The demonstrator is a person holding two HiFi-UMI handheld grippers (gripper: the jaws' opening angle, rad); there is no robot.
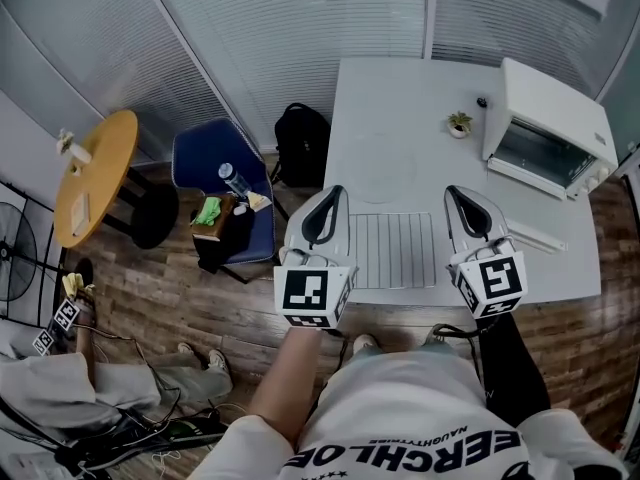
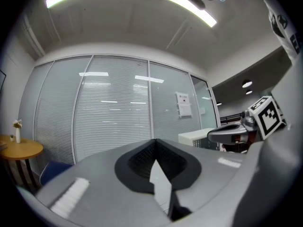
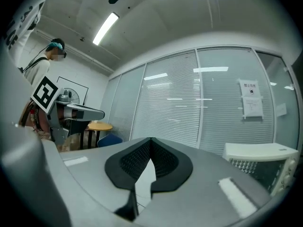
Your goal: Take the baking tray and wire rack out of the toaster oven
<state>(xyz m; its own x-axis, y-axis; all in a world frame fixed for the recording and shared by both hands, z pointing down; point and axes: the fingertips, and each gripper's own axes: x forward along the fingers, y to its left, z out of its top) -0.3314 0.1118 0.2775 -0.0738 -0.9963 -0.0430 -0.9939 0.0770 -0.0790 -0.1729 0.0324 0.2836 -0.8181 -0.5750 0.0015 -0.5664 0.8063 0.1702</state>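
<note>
Left gripper [image 1: 333, 196] and right gripper [image 1: 458, 194] both clamped shut, empty. Toaster oven [image 1: 548, 128] ahead-right of the right one, closer from there

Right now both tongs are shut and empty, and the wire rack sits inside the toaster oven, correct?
Not the rack. The head view shows the wire rack lying flat on the white table, between the left tongs and the right tongs, outside the toaster oven. Both tongs are shut and empty, as you said.

On the table [image 1: 390, 118], wire rack [image 1: 395, 250] at near edge, toaster oven [image 1: 548, 128] at far right.
</note>
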